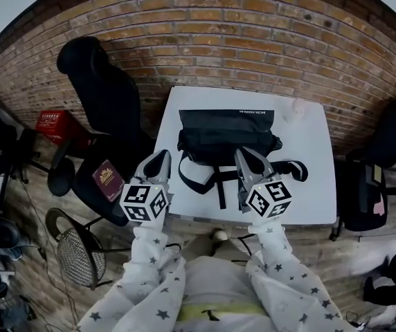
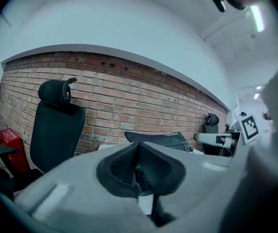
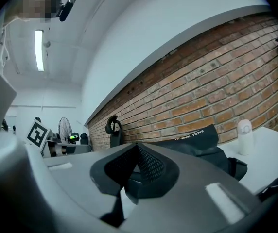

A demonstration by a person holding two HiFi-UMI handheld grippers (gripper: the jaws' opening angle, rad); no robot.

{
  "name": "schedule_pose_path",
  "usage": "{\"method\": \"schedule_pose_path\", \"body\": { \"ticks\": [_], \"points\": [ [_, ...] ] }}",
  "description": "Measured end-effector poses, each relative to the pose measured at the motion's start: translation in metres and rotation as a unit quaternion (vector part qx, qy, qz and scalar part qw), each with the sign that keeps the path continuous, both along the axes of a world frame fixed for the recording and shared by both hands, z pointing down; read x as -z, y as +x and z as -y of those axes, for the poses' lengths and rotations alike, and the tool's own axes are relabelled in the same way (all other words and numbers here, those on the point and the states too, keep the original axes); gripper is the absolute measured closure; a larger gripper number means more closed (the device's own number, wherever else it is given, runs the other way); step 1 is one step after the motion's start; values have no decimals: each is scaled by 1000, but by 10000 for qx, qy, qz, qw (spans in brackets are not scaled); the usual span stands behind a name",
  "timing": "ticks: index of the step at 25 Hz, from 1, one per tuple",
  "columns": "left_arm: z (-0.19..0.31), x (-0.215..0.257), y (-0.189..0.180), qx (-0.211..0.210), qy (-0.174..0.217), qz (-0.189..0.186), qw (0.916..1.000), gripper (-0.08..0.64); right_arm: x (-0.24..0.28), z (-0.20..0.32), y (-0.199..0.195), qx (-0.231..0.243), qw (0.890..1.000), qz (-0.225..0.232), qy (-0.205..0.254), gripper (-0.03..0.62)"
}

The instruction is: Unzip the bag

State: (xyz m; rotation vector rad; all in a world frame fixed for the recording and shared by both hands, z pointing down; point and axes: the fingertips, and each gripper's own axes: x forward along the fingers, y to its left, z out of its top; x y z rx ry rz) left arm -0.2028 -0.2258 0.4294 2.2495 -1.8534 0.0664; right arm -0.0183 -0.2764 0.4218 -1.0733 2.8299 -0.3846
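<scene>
A black bag (image 1: 226,135) lies across the white table (image 1: 316,178) in the head view, its straps (image 1: 219,182) trailing toward the near edge. The bag (image 2: 161,139) shows beyond the jaws in the left gripper view and the bag (image 3: 202,144) again in the right gripper view. My left gripper (image 1: 162,159) hovers at the table's near left edge, shut and empty, left of the bag. My right gripper (image 1: 244,156) is over the bag's near side above the straps, shut with nothing between its jaws. Left gripper (image 2: 138,155) and right gripper (image 3: 138,155) show their pads together.
A black office chair (image 1: 104,95) stands left of the table, with a dark red booklet (image 1: 107,180) on a seat. A small white bottle (image 1: 296,109) stands at the table's far right corner. Another chair (image 1: 364,192) is on the right. A brick wall (image 1: 253,33) runs behind.
</scene>
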Motion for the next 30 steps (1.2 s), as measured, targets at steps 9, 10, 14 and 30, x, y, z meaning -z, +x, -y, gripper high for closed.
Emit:
{"method": "schedule_pose_path", "body": {
  "ticks": [9,10,14,30],
  "points": [
    [30,-23,-5,-458,-380,-145,9981,561,-44,6,-49,134,9984,-349,-421,580],
    [34,-25,-6,-507,-388,-154,9978,561,-48,7,-54,151,9981,-385,-456,569],
    [47,-34,-1,-789,-464,-215,9956,535,-68,6,-70,217,9961,-496,-690,519],
    [88,-52,12,-1453,-568,-224,9875,403,-130,-3,-129,425,9882,-1080,-1003,469]
  ]
}}
